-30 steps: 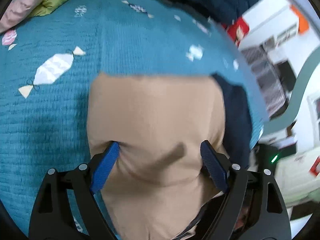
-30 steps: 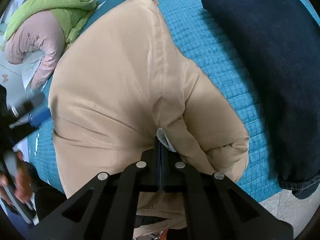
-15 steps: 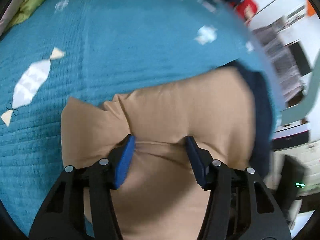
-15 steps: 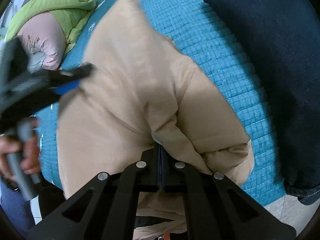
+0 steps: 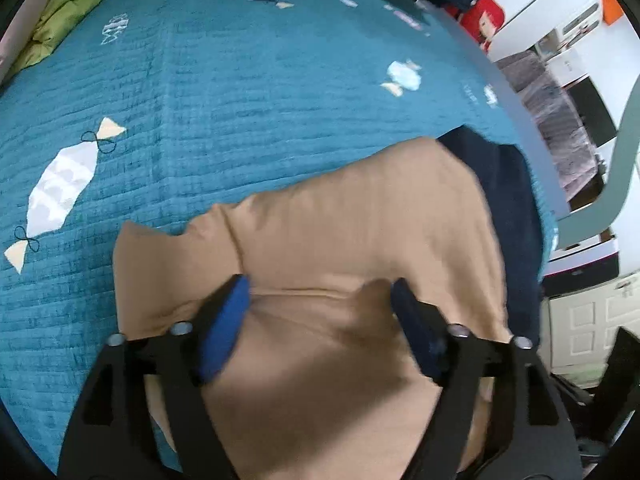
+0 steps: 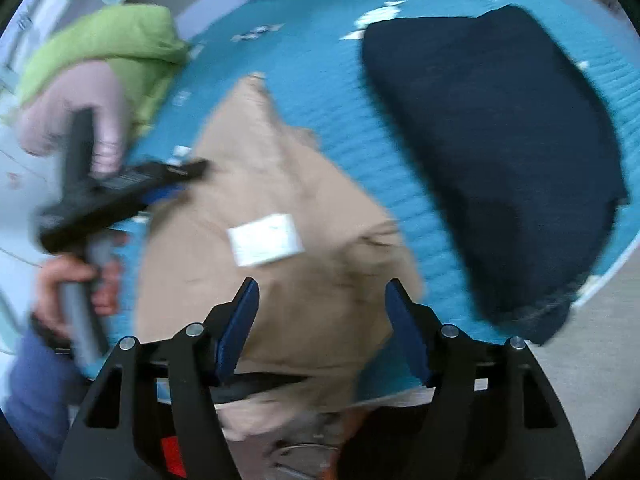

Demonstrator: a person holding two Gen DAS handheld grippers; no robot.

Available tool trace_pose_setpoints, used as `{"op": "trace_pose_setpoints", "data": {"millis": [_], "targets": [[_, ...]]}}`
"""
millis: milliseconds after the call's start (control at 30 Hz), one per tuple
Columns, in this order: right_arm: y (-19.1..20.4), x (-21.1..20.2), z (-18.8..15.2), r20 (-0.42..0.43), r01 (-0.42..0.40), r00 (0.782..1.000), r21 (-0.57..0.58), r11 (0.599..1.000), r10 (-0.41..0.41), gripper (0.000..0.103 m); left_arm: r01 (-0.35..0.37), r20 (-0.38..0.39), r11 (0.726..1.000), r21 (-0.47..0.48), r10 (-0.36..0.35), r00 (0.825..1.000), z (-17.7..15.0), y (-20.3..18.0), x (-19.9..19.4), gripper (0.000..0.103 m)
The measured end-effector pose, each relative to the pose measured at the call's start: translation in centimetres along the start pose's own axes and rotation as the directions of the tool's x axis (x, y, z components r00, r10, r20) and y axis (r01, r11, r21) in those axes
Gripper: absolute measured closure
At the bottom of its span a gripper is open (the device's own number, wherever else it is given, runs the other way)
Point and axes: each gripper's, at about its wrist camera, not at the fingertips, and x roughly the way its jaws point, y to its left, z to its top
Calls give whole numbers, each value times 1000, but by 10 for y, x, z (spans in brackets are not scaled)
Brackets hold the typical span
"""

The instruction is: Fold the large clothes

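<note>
The tan garment [image 5: 352, 248] lies bunched on the teal quilt [image 5: 224, 92], at the quilt's near edge. In the left wrist view the left gripper [image 5: 320, 292] stands wide apart over the tan garment, its blue pads [image 5: 224, 328] low against the cloth on either side of a crease, with nothing pinched between them. A navy garment [image 5: 508, 208] shows just past the tan garment's right side, touching it. Away from the tan garment, a white fish patch [image 5: 60, 192] is sewn into the quilt to its left, and a green quilted item [image 5: 68, 12] sits far beyond it at the quilt's left corner.

In the right wrist view the right gripper [image 6: 322, 312] is also wide, its pads apart above the tan garment's near end and gripping nothing. A white label [image 6: 266, 240] faces up on the tan garment just ahead of that gripper. The navy garment lies folded to the tan garment's right, with a strip of quilt between them in this view. To the tan garment's left, a hand [image 6: 76, 284] holds the left gripper's handle, the tip resting at the cloth's left edge; this view is blurred
</note>
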Motion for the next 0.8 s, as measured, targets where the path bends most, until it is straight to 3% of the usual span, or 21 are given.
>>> {"op": "trace_pose_setpoints", "data": {"millis": [100, 200, 333, 400, 500, 533, 600, 667, 700, 800], "targets": [[-11, 26, -4, -104, 4, 995, 58, 998, 2, 36, 3, 36, 1000, 23, -3, 999, -2, -7, -18, 22], [-21, 57, -6, -200, -124, 966, 209, 970, 166, 36, 10, 58, 1000, 11, -11, 998, -6, -1, -34, 20], [-41, 81, -12, -228, -216, 923, 361, 907, 310, 36, 3, 73, 999, -38, 0, 997, -20, 27, -51, 18], [-47, 89, -14, -226, -244, 909, 396, 885, 351, 35, -41, 74, 996, -78, 46, 996, -29, 48, -59, 16], [-50, 93, -15, -215, -262, 905, 396, 880, 367, 33, -49, 65, 988, -148, 59, 996, -46, 78, -64, 14], [-51, 92, -17, -215, -264, 906, 389, 883, 365, 46, -28, 68, 982, -185, 41, 997, -53, 90, -65, 14], [-51, 88, -18, -206, -293, 898, 380, 878, 389, 58, 21, 46, 958, -286, -8, 999, -65, 112, -59, 14], [-46, 88, -14, -216, -290, 898, 363, 886, 383, 58, 109, 28, 926, -362, -106, 994, -76, 126, -48, 14], [-46, 92, -13, -223, -285, 898, 359, 889, 378, 52, 140, 35, 910, -390, -138, 990, -79, 129, -45, 14], [-55, 110, -11, -195, -335, 868, 447, 829, 456, 41, 193, 56, 874, -445, -188, 981, -85, 134, -36, 13]]}}
